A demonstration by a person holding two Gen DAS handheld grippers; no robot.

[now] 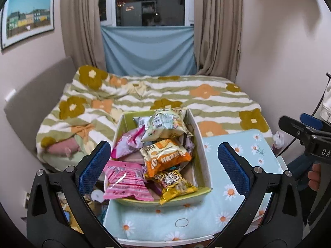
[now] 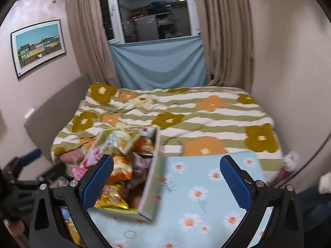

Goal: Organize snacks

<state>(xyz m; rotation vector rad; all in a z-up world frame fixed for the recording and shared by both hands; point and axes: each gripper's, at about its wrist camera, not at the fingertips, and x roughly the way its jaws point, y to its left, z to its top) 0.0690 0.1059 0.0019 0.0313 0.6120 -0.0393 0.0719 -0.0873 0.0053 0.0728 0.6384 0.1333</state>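
An open cardboard box [image 1: 203,161] [image 2: 154,177] full of snack packets stands on a small table with a daisy-print cloth [image 1: 238,204] [image 2: 198,194]. Inside lie a pink packet [image 1: 126,184], an orange biscuit packet [image 1: 165,157] [image 2: 122,169], a yellow packet [image 1: 175,184] [image 2: 111,200] and a pale green packet [image 1: 165,124]. My left gripper [image 1: 164,167] hovers open above the box's near half, holding nothing. My right gripper [image 2: 166,181] is open and empty over the box's right wall and the cloth; it also shows at the left wrist view's right edge [image 1: 306,130].
A bed with a flower-patterned striped blanket [image 1: 157,95] [image 2: 186,111] lies right behind the table. Curtains and a window with blue cloth [image 1: 149,49] are at the back. A framed picture [image 1: 26,18] hangs on the left wall. Clutter lies on the floor left of the table.
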